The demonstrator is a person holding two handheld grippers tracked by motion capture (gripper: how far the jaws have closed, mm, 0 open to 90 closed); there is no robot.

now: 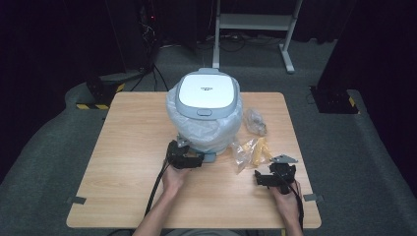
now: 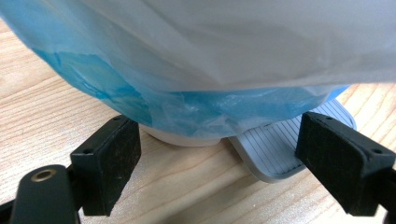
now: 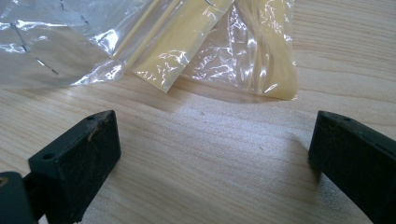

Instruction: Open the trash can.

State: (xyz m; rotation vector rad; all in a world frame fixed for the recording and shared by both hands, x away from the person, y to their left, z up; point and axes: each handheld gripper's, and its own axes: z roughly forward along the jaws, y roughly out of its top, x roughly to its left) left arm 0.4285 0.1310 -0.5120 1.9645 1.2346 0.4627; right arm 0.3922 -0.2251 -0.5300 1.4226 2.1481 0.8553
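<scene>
A round bin with a white and grey lid (image 1: 205, 93) stands at the middle back of the wooden table (image 1: 128, 147), wrapped in a translucent plastic bag (image 1: 206, 129). My left gripper (image 1: 198, 159) lies low at the bin's foot, open. In the left gripper view its jaws (image 2: 217, 128) stand wide apart before the bag (image 2: 187, 60), which shows blue underneath, and the ribbed grey pedal (image 2: 275, 149) sits just inside the right jaw without touching it. My right gripper (image 1: 270, 173) rests open near the front right, its jaws (image 3: 215, 123) over bare wood short of the yellow packets (image 3: 187, 42).
Clear plastic packets with yellow contents (image 1: 253, 151) lie right of the bin, and a crumpled clear packet (image 1: 255, 120) lies farther back. A flat clear bag (image 3: 56, 42) lies beside the yellow ones. A metal frame (image 1: 255, 22) stands on the floor beyond the table.
</scene>
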